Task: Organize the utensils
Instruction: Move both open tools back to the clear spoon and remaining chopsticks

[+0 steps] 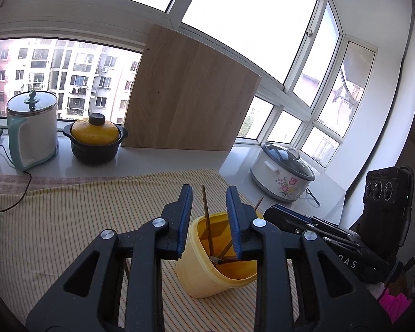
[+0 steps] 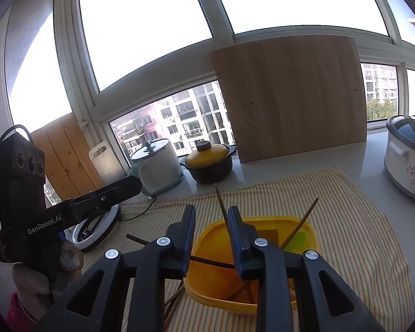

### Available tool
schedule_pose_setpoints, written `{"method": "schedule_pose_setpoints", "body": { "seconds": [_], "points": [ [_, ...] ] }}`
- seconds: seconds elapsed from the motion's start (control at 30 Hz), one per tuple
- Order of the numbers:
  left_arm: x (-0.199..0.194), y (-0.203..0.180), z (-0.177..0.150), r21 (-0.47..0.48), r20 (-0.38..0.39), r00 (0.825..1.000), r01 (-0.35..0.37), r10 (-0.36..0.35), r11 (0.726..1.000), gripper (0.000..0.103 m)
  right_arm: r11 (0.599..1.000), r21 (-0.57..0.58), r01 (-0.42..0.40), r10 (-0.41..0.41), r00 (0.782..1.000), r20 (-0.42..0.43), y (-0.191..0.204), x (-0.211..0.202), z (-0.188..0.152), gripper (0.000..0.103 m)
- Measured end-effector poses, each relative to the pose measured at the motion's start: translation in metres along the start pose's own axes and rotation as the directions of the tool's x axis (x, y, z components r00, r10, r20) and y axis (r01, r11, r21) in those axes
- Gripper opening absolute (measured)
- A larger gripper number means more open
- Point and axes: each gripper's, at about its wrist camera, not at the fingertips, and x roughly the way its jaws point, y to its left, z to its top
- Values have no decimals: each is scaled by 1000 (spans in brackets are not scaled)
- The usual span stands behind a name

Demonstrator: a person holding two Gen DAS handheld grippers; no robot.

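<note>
A yellow plastic container (image 1: 204, 279) (image 2: 262, 219) stands on the striped cloth. Brown chopsticks lean inside it: one near-upright chopstick (image 1: 205, 207) (image 2: 220, 202) and a slanted chopstick (image 1: 259, 202) (image 2: 307, 215). My left gripper (image 1: 209, 193) hovers just above the container, open, with the near-upright chopstick in the gap and neither pad on it. My right gripper (image 2: 211, 213) is open too, over the container's near rim, and the same stick passes beside its right pad. A dark chopstick (image 2: 137, 239) lies across the cloth and the container's rim. More sticks (image 2: 174, 300) lie under the right gripper.
The striped cloth (image 1: 69, 221) covers the counter. Behind it stand a mint-and-white electric pot (image 1: 33, 130), a yellow-lidded black casserole (image 1: 95, 141), a leaning wooden board (image 1: 191, 94) and a floral slow cooker (image 1: 282, 174). A gloved hand (image 2: 65, 257) holds the left gripper.
</note>
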Motion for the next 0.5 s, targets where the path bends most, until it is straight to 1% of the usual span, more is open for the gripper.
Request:
{"method": "schedule_pose_setpoints", "body": {
  "seconds": [0.13, 0.27, 0.37, 0.5],
  "points": [
    [-21, 15, 1, -33, 29, 999, -17, 18, 999, 24, 998, -43, -40, 40, 999, -13, 21, -2, -6, 24],
    [-38, 32, -1, -49, 42, 998, -55, 57, 997, 24, 994, -62, -86, 83, 996, -43, 37, 0, -14, 24],
    [-44, 49, -9, -68, 20, 995, -97, 99, 993, 24, 991, -83, -109, 103, 992, -73, 48, 4, -23, 24],
    [-47, 73, -28, -99, -37, 988, -153, 150, 983, 24, 986, -93, -138, 125, 984, -129, 58, 14, -38, 24]
  ]
}}
